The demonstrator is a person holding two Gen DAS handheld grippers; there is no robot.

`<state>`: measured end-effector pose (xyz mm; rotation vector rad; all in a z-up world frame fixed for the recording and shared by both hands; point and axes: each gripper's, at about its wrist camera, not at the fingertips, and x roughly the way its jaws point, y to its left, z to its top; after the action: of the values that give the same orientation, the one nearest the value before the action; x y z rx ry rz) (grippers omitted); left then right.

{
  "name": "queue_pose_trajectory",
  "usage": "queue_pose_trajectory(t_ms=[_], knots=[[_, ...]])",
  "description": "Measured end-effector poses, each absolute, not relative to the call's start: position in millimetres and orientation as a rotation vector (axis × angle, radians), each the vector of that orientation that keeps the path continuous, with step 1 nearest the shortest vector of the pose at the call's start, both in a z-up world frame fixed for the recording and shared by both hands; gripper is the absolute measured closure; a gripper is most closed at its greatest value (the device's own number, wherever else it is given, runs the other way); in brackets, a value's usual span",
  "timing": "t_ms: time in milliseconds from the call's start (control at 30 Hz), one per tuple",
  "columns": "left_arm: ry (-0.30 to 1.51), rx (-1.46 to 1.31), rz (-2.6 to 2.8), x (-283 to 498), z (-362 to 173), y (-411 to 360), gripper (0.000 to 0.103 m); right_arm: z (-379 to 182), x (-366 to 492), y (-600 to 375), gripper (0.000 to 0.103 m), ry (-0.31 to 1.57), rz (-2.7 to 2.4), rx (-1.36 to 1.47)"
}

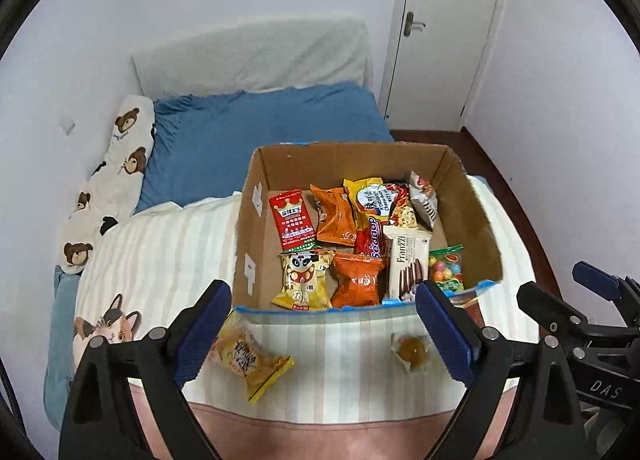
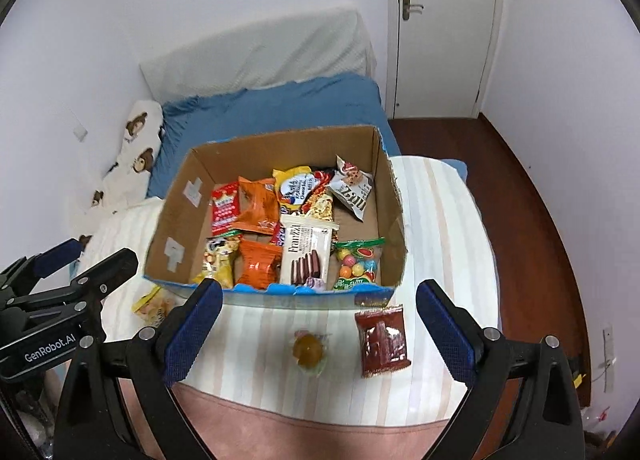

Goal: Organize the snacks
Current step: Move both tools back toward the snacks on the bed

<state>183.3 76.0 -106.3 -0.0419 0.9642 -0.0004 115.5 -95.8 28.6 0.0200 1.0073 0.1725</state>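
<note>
Yellow packet [image 1: 250,360] lay just ahead of my left gripper [image 1: 324,336], long axis slanting right; I saw both it and the right gripper [image 2: 320,334] gaping wide, empty

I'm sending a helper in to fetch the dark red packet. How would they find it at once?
Find the cardboard box of snacks on the striped blanket. Three snacks lie outside it, in front. The red packet is the rightmost, by the box's right corner: flat and rectangular, unlike the round amber sweet and the yellow bag.
</note>
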Motion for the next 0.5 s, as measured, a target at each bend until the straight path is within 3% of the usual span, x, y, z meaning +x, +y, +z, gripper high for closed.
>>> queue_pose_trajectory(t_ms=[333,500], knots=[[0.907,-0.063,-0.022,131,-79,76,0.009,71,53,-101,0.004,0.914,0.206,0.044],[0.934,-0.096,0.002,112,-86,88,0.009,62,36,-102,0.002,0.957,0.238,0.094]])
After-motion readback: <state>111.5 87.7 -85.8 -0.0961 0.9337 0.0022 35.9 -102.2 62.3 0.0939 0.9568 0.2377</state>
